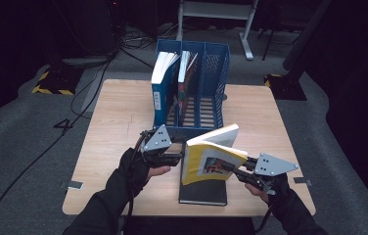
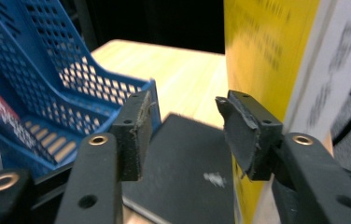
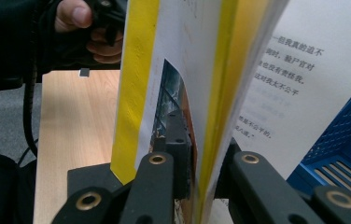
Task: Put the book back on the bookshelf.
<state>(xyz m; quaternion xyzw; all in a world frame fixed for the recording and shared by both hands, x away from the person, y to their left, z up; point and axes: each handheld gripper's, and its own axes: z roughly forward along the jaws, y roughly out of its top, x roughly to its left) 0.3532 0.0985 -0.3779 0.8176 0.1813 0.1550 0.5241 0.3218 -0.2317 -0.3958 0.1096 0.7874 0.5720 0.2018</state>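
Right, from the high view I've got the yellow book (image 1: 210,157) standing on its edge near the front of the tabletop (image 1: 118,107), its lower corner over a dark book (image 1: 203,194) lying flat there. My right gripper (image 1: 235,171) has it by the cover on the right side, and my left gripper (image 1: 176,152) sits just left of it, in front of the blue rack (image 1: 216,73), which holds two more books (image 1: 165,83) upright.

Over to the left gripper view: my fingers (image 2: 136,135) stand apart with nothing between them; the yellow book (image 2: 267,60) rises just right of the right finger, the dark book (image 2: 183,177) lies below, the blue rack (image 2: 47,88) is at the left.

Now the right gripper view: my fingers (image 3: 176,140) are clamped tight on the yellow book (image 3: 136,70), pages fanned open to the right. The left hand (image 3: 78,23) shows beyond it.
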